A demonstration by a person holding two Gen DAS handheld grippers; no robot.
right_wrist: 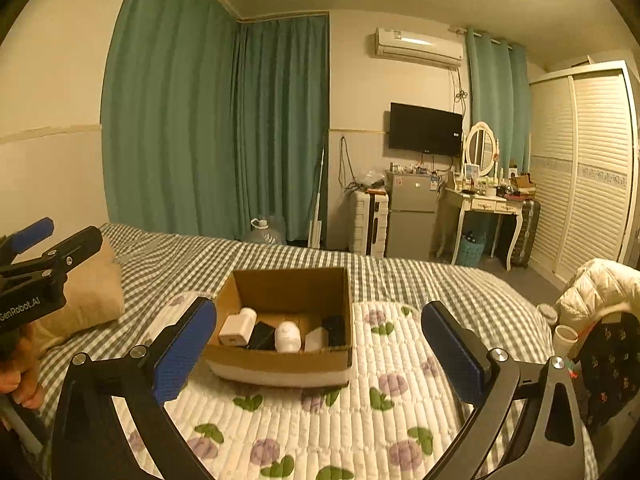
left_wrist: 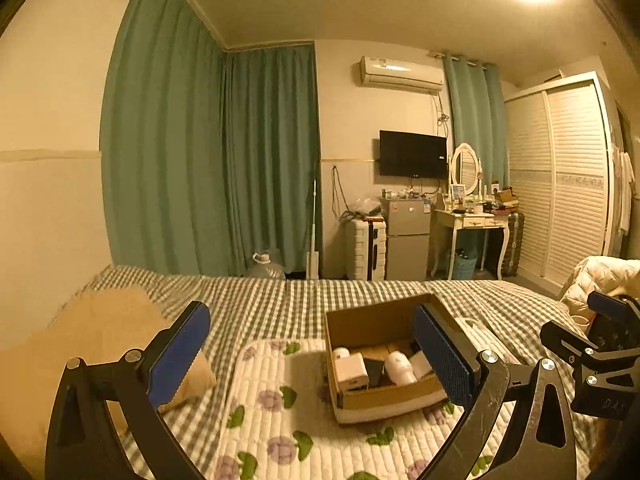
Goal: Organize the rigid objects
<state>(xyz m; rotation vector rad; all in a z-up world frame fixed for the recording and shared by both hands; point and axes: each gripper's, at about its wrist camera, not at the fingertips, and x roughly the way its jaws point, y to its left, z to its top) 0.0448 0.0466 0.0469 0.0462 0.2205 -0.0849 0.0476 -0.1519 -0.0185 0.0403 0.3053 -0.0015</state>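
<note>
An open cardboard box [left_wrist: 362,318] [right_wrist: 288,288] sits on a floral quilted mat [left_wrist: 280,412] [right_wrist: 380,400] on the bed. Inside lie a white square box [left_wrist: 351,371] [right_wrist: 236,332], a white rounded bottle [left_wrist: 400,368] [right_wrist: 287,336], black items [right_wrist: 262,336] and another white item [right_wrist: 318,338]. My left gripper [left_wrist: 316,354] is open and empty, held above the mat, its right finger in front of the box. My right gripper [right_wrist: 320,350] is open and empty, with the box between its fingers farther off. Each gripper shows at the edge of the other's view.
The bed has a green checked cover [left_wrist: 280,292] [right_wrist: 200,252]. A tan pillow [left_wrist: 100,340] [right_wrist: 92,292] lies at the left. A white padded jacket [left_wrist: 600,276] [right_wrist: 596,284] and cups [right_wrist: 564,336] are at the right. Far off stand a fridge [right_wrist: 412,216], a dressing table [right_wrist: 486,204] and a wardrobe [right_wrist: 592,168].
</note>
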